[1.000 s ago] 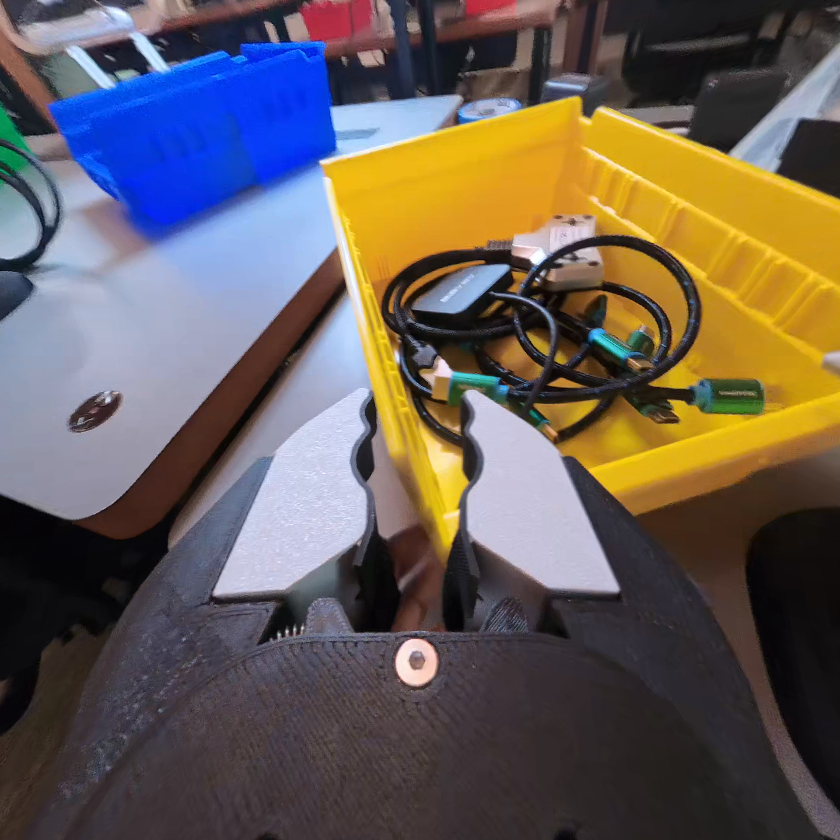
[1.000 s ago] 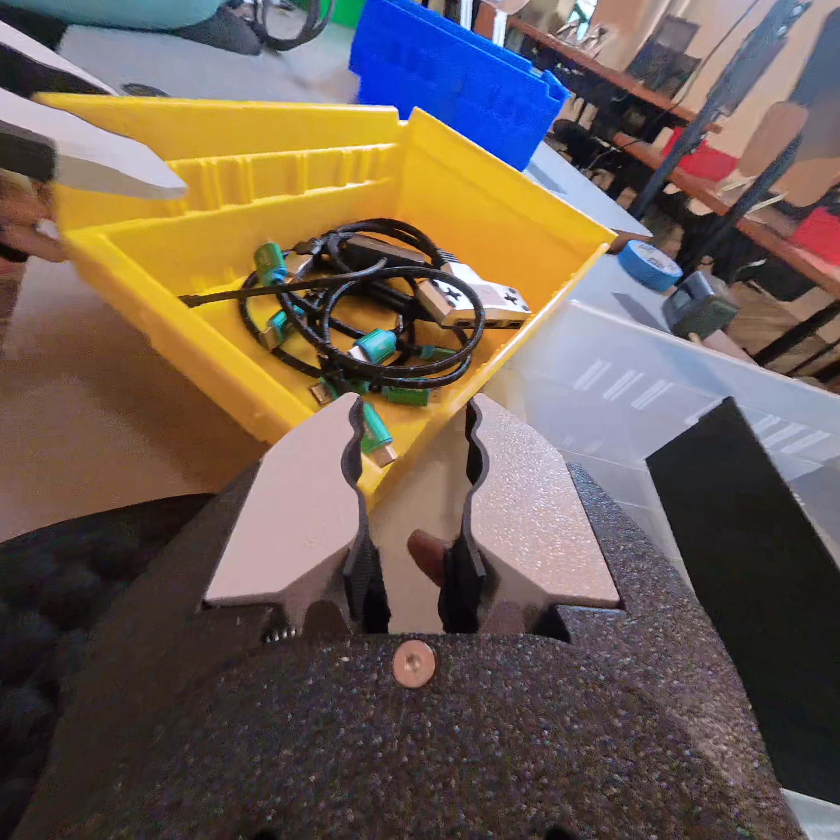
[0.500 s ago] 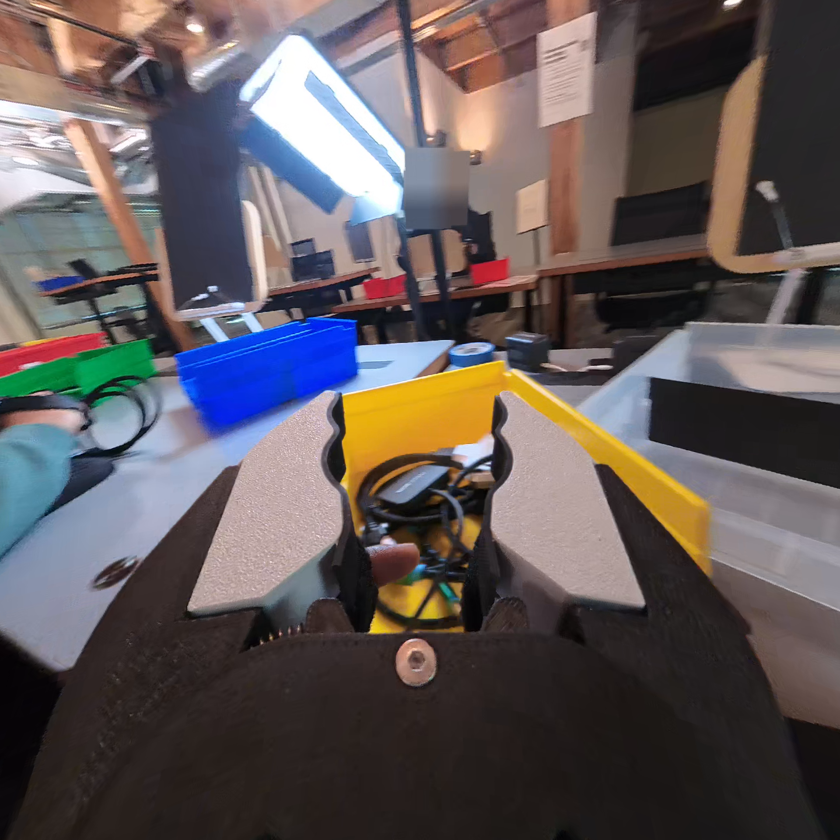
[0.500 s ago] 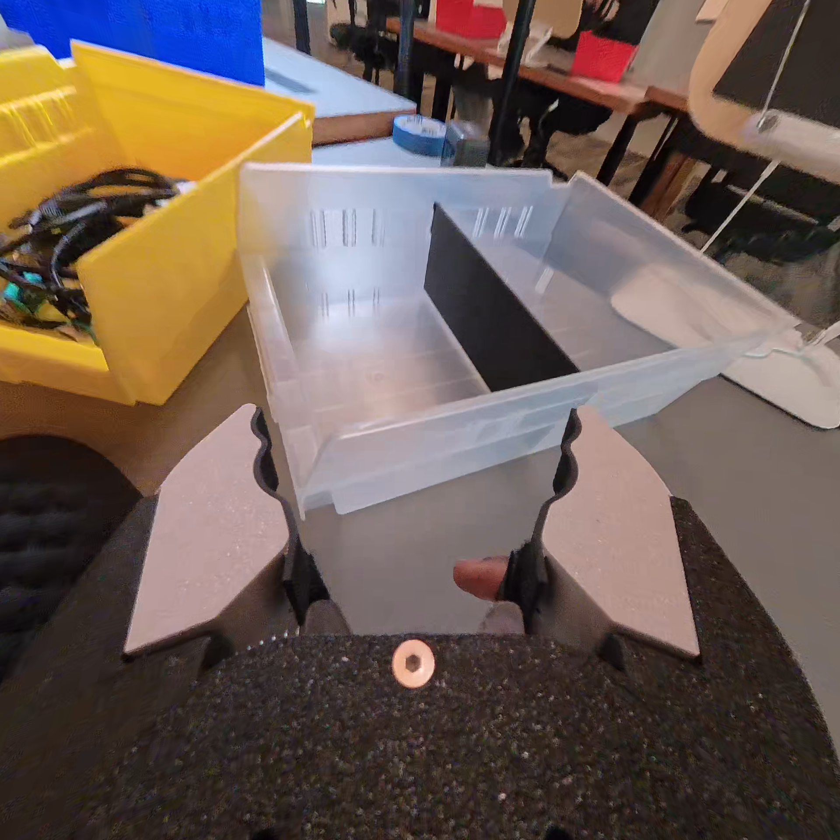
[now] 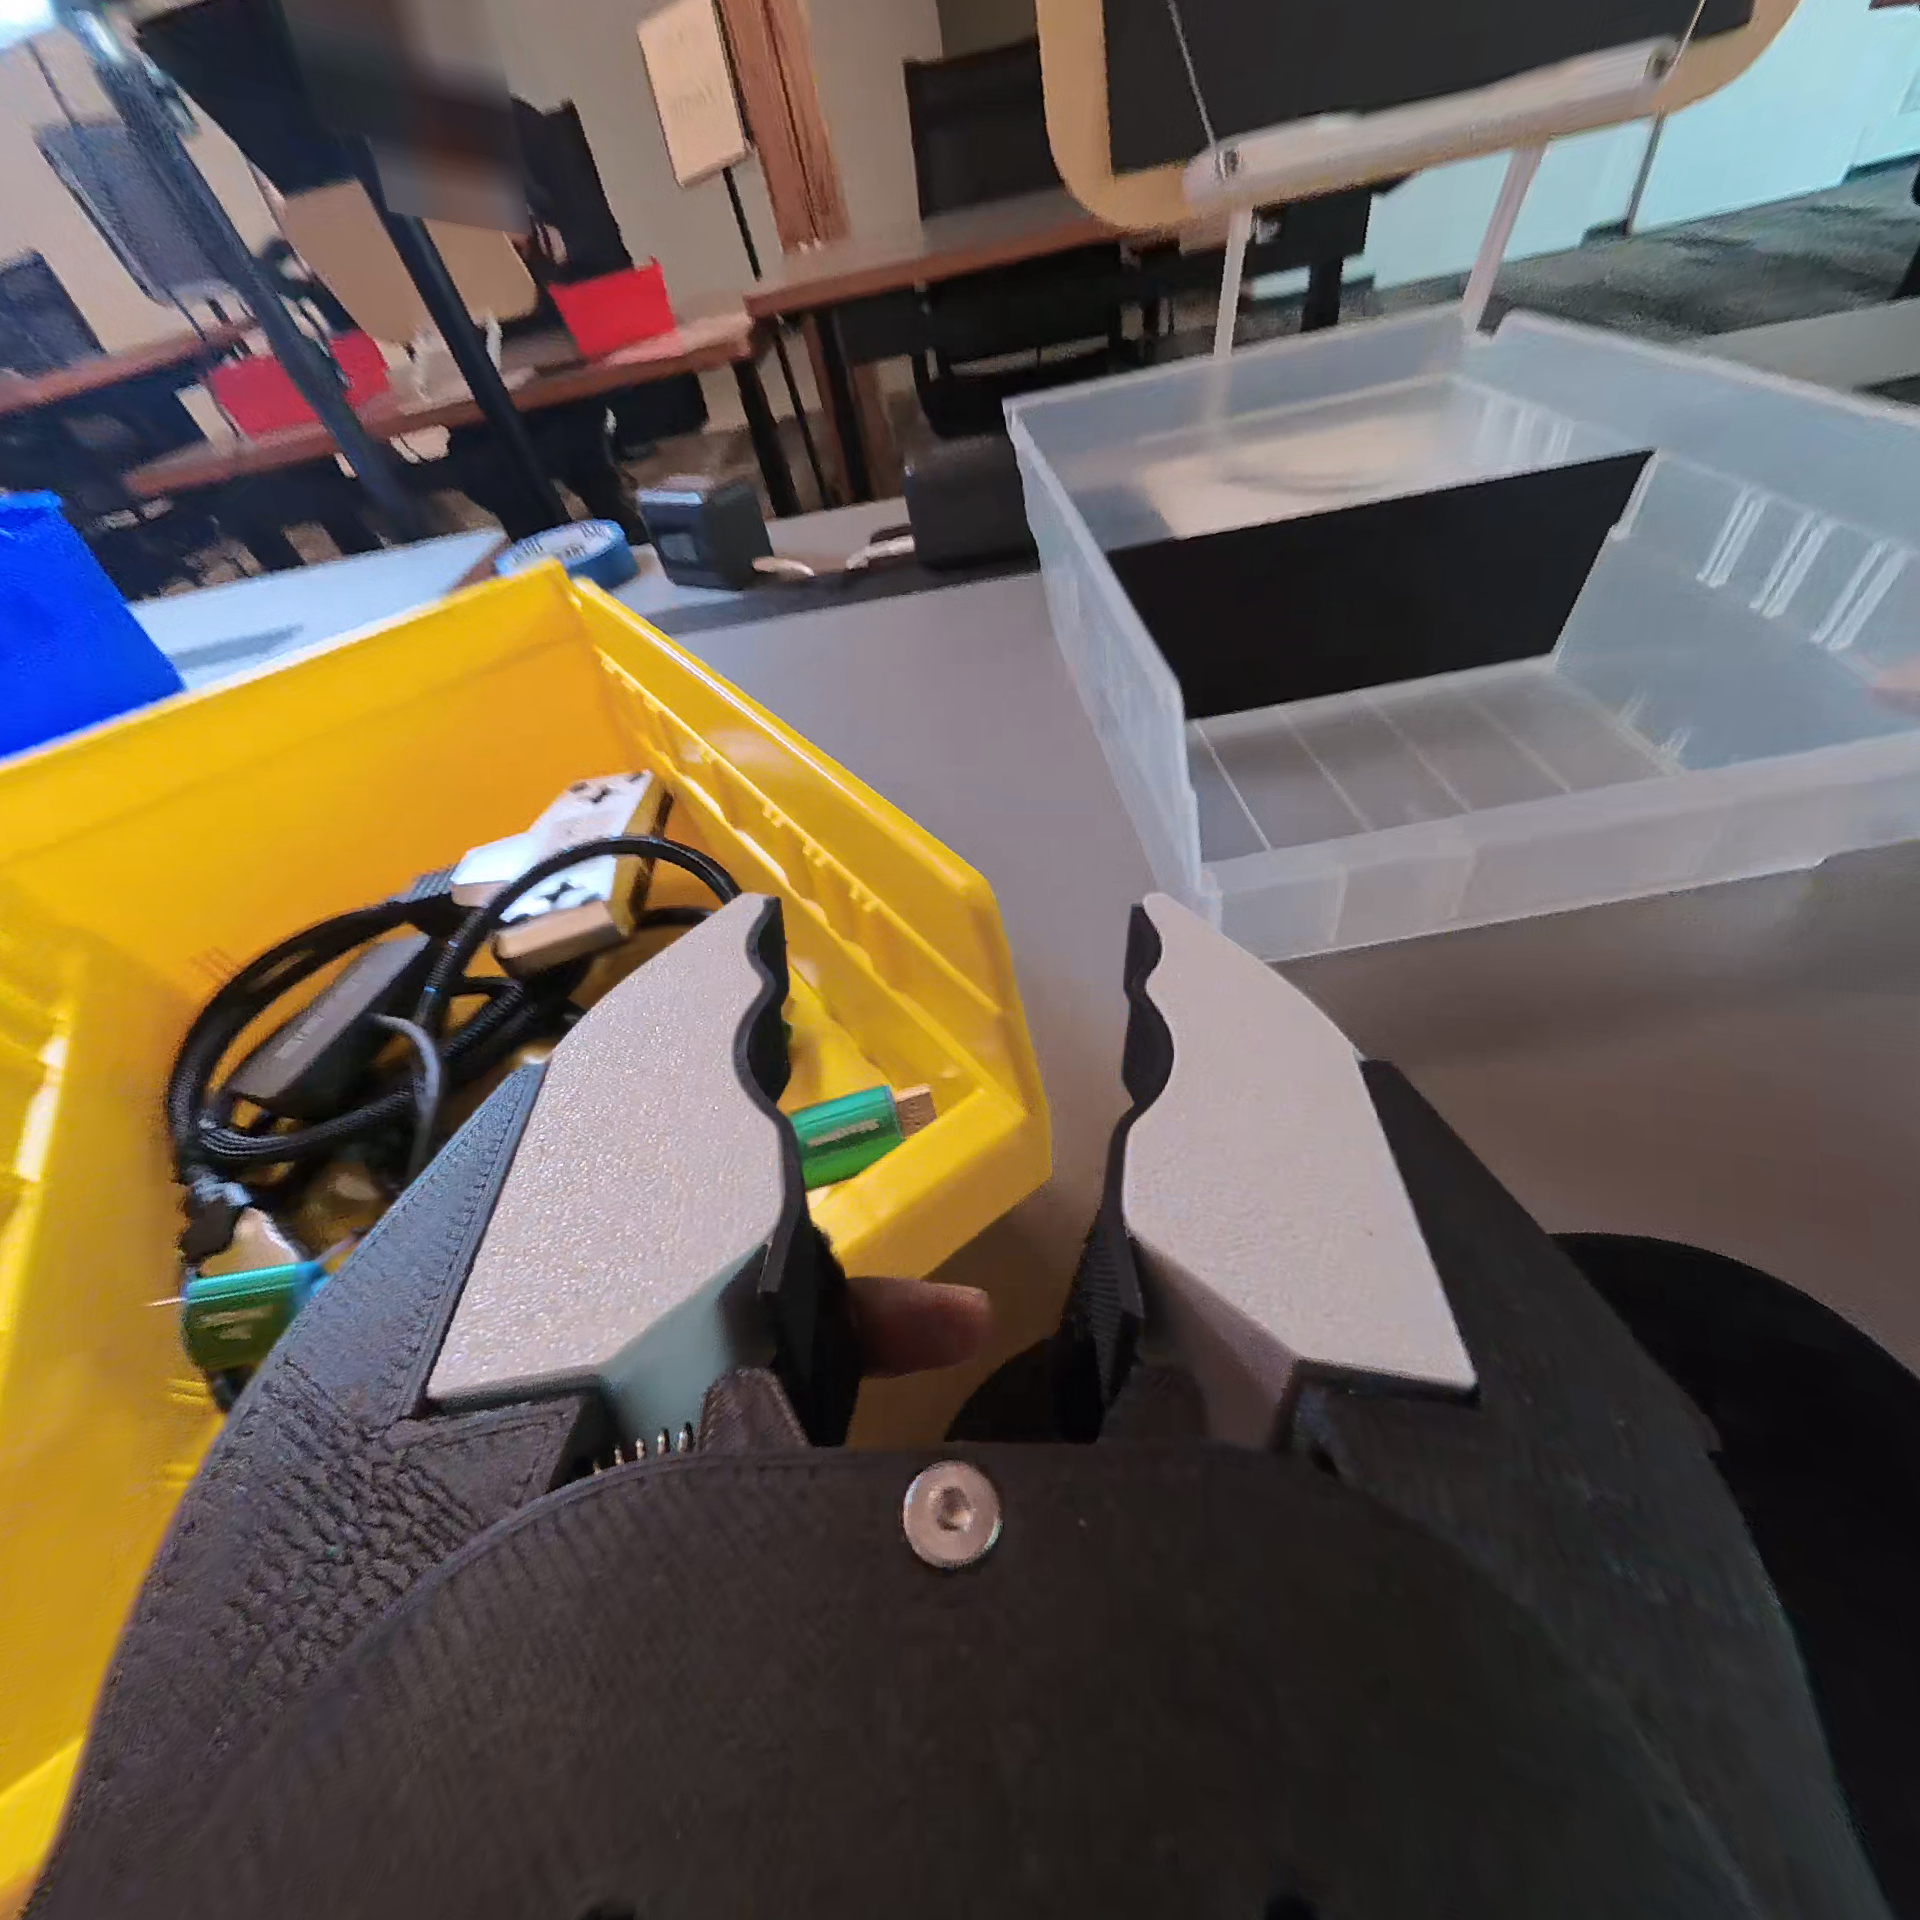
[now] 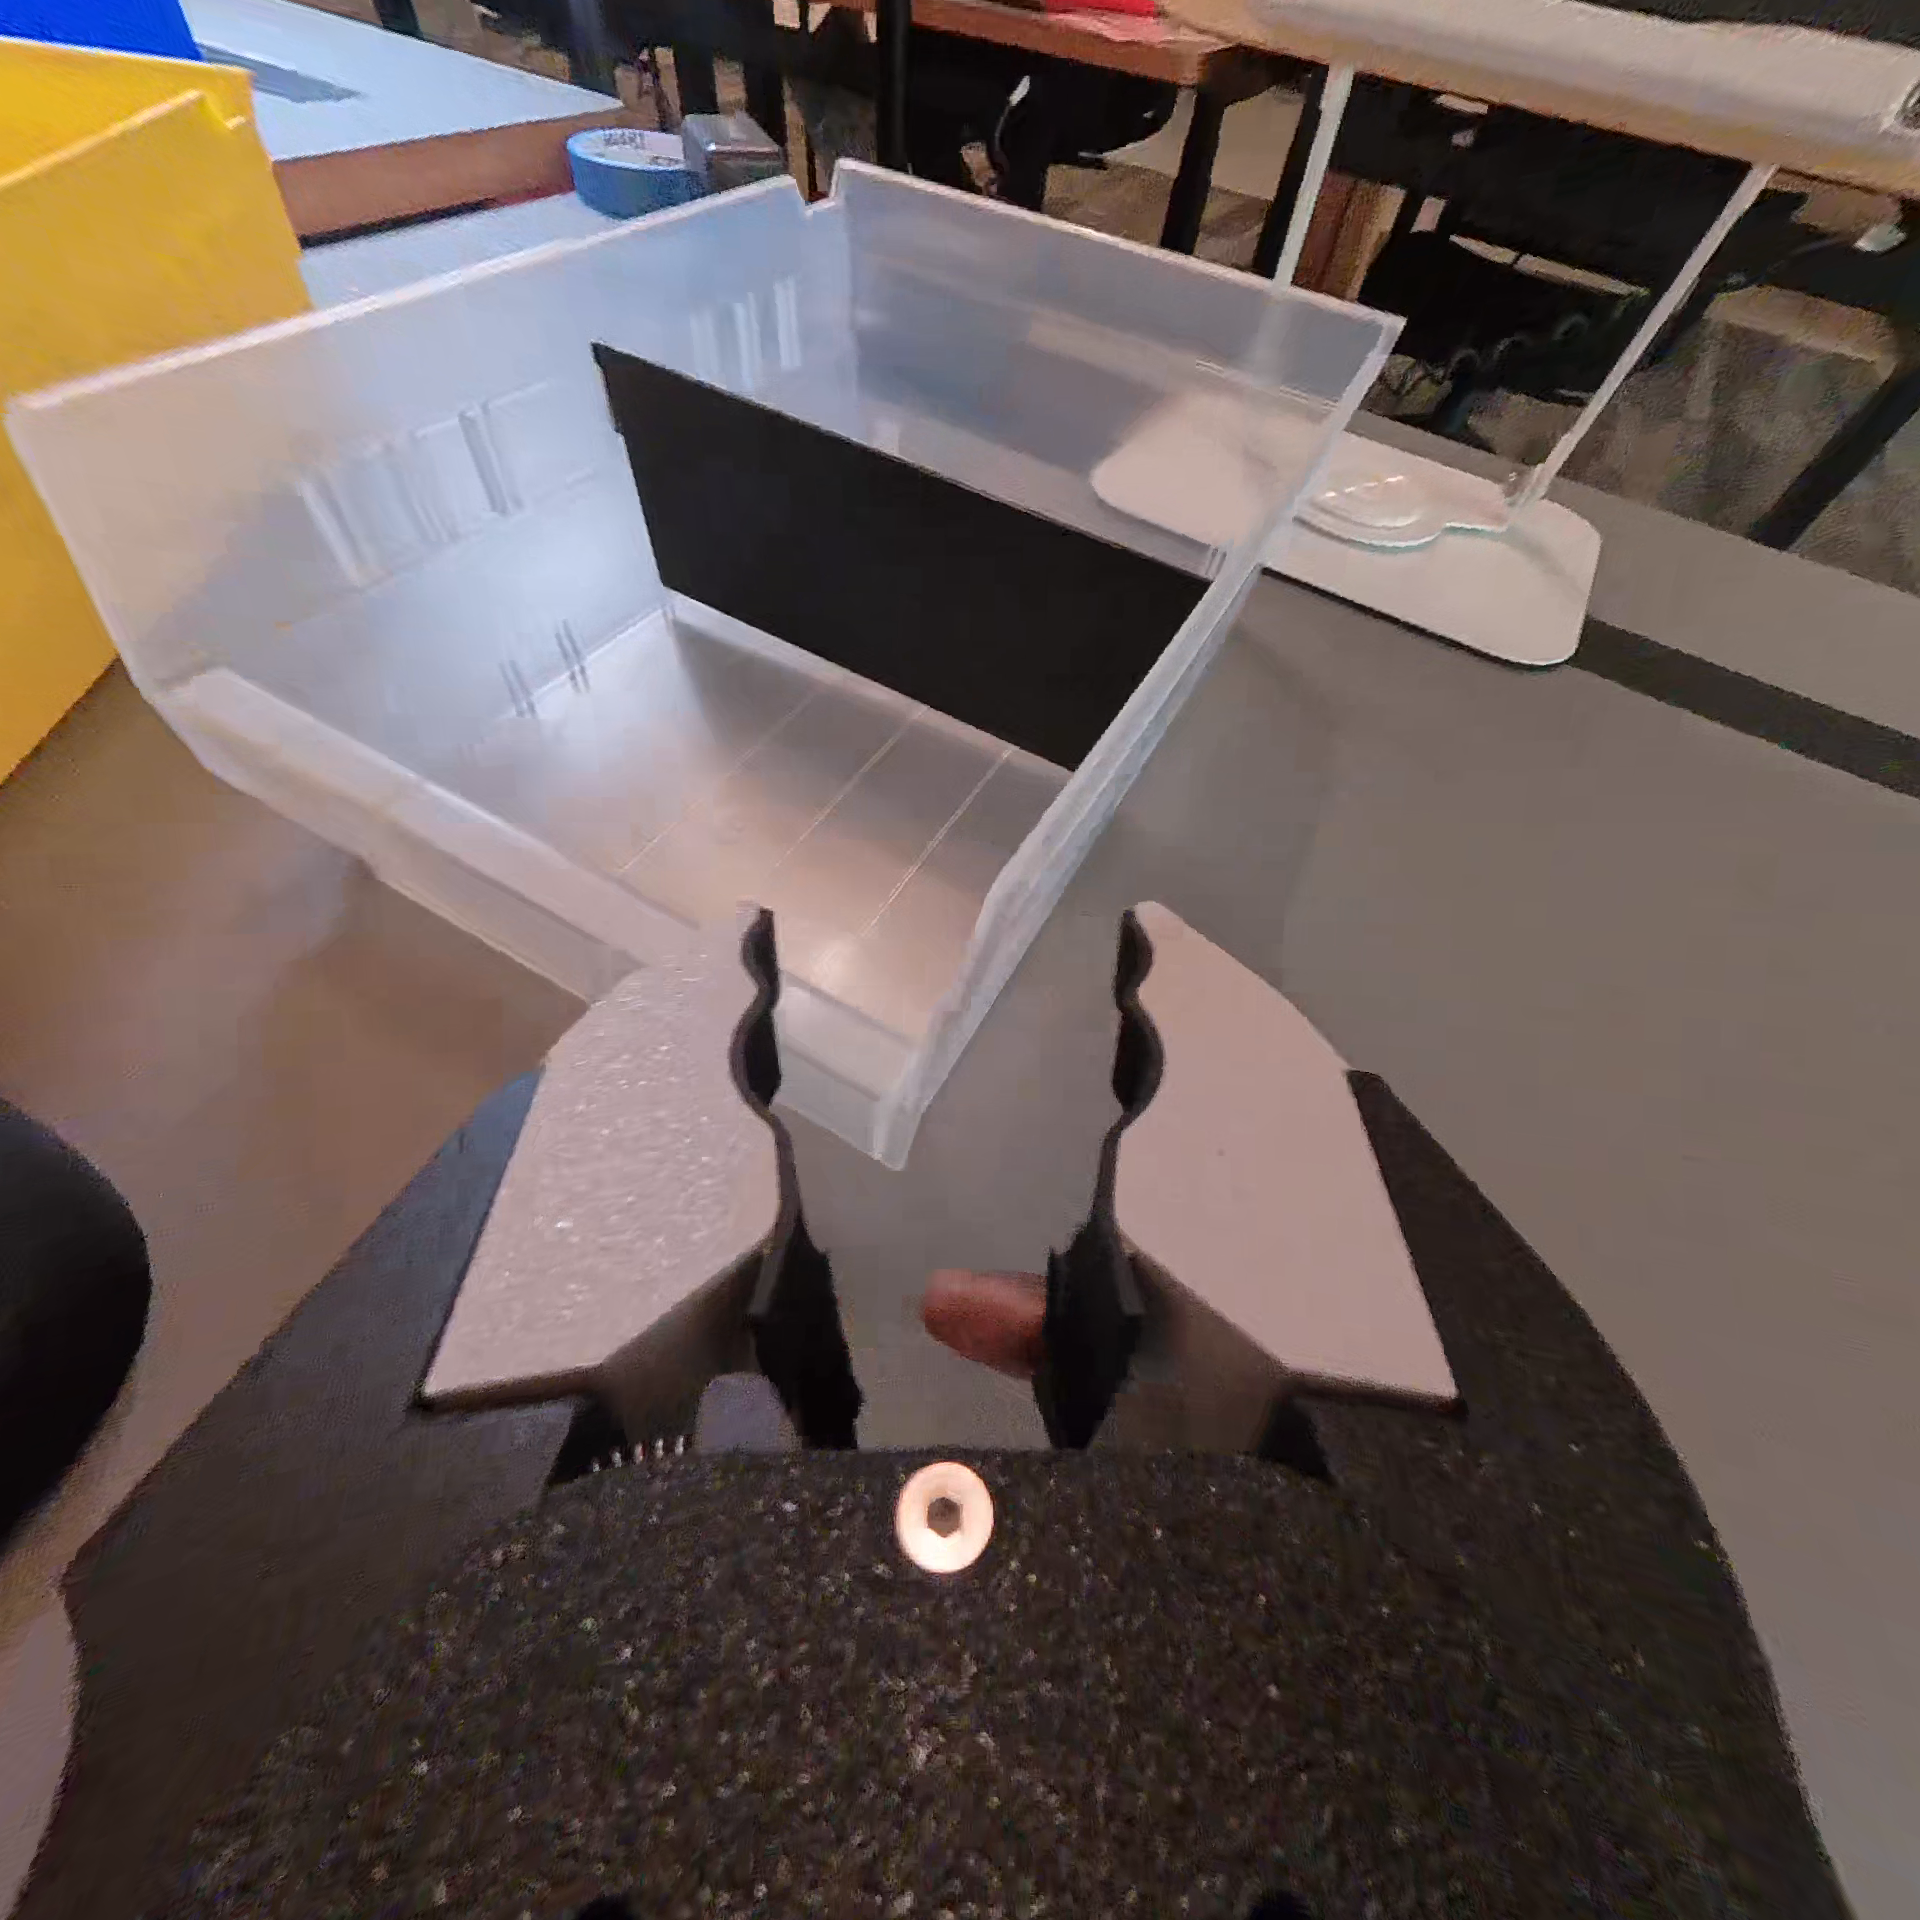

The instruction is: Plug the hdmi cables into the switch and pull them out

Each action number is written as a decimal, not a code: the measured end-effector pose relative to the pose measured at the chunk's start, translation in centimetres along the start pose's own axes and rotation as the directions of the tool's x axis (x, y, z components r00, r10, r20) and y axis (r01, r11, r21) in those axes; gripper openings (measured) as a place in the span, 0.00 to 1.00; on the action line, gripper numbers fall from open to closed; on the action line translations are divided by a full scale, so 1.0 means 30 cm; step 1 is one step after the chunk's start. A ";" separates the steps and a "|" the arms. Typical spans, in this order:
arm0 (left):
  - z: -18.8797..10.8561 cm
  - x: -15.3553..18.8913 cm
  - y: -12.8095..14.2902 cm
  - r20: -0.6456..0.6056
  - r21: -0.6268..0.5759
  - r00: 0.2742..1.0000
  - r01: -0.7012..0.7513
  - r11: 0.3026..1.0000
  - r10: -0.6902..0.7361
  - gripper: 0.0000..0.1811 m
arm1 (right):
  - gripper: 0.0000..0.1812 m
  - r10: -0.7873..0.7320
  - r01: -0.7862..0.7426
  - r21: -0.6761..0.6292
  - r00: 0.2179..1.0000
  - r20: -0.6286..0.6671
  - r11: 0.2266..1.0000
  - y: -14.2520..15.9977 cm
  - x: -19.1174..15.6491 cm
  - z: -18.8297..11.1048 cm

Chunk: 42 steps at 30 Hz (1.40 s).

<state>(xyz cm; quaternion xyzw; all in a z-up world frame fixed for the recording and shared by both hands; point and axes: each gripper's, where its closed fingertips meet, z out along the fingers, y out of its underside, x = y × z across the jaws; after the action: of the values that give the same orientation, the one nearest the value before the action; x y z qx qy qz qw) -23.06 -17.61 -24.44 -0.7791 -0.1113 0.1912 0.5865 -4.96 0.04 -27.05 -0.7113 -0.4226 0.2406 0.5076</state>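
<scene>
Two grippers are hovering above a grey table [image 5: 1039, 748], each with its jaws standing apart and nothing between them. Going left to right from the left gripper [image 5: 951, 914]: a yellow bin [image 5: 894, 925] is sitting under and just beyond its left finger, and a tangle of black hdmi cables [image 5: 312, 1039] is lying inside it, with green-sleeved plugs showing, one [image 5: 852, 1127] just past the inner edge of that finger and another [image 5: 244, 1314] at its outer side. The switch [image 5: 566, 862], a pale silver block, is resting on the far side of the tangle, touching the cables, ahead and to the left of the fingertips. A dark flat box [image 5: 322, 1029] is lying among the cables beside it; whether any plug is seated in either cannot be told. A fingertip [image 5: 920, 1325] is showing between the finger bases. Ahead and to the right, well apart from the yellow bin, a clear plastic bin [image 5: 1122, 644] with a black divider [image 5: 1361, 582] is standing on the table.

The right gripper [image 6: 940, 925] is pointing at the near corner of that clear bin [image 6: 1081, 831], which is lying just beyond and between its fingertips, not touching them. The yellow bin's wall [image 6: 125, 270] is showing far to its left. A roll of blue tape [image 6: 629, 166] is sitting beyond the clear bin, and a white lamp base [image 6: 1455, 561] is resting ahead to the right.
</scene>
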 end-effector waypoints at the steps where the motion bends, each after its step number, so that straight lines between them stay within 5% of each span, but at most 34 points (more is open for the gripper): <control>1: 0.020 0.004 0.026 0.000 -0.040 1.000 0.008 0.999 -0.008 0.34 | 0.41 -0.017 0.017 -0.014 1.000 -0.011 1.000 -0.002 0.007 0.012; 3: 0.054 0.009 0.079 0.003 -0.134 1.000 0.005 0.991 -0.005 0.34 | 0.40 -0.049 0.049 -0.061 0.999 0.002 0.997 0.007 0.007 0.046; 5: 0.074 0.002 0.104 0.022 -0.199 0.999 -0.026 0.980 0.031 0.31 | 0.12 -0.073 0.072 -0.081 0.997 -0.010 0.994 0.006 0.034 0.056; 7: 0.084 -0.004 0.095 0.034 -0.186 0.997 -0.065 0.980 0.073 0.14 | 0.09 -0.141 0.132 -0.148 0.989 -0.049 0.980 0.019 0.089 0.041; 8: 0.087 -0.003 0.094 0.031 -0.188 0.996 -0.078 0.979 0.085 0.14 | 0.07 -0.206 0.184 -0.197 0.974 -0.093 0.963 0.031 0.137 0.023; 22: 0.078 0.064 0.088 -0.100 -0.195 0.960 -0.278 0.941 0.263 0.13 | 0.05 -0.040 -0.073 -0.292 0.931 -0.364 0.954 0.248 0.638 -0.375; 27: 0.073 0.092 0.084 -0.139 -0.166 0.957 -0.275 0.947 0.254 0.12 | 0.07 -0.190 0.061 -0.308 0.892 -0.410 0.949 0.307 0.800 -0.497; 33: 0.073 0.095 0.083 -0.122 -0.182 0.941 -0.335 0.924 0.317 0.11 | 0.06 -0.147 0.022 -0.270 0.879 -0.453 0.963 0.382 1.001 -0.638; 42: 0.067 0.103 0.082 -0.162 -0.156 0.934 -0.344 0.926 0.320 0.11 | 0.07 -0.234 0.128 -0.258 0.869 -0.437 0.958 0.439 1.130 -0.759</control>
<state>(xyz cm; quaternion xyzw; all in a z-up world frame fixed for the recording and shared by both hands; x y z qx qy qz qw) -21.25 -15.32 -27.79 -0.8479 0.0448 0.2245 0.4783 35.16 15.20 -27.90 -0.7568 -0.3784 -0.0331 0.5320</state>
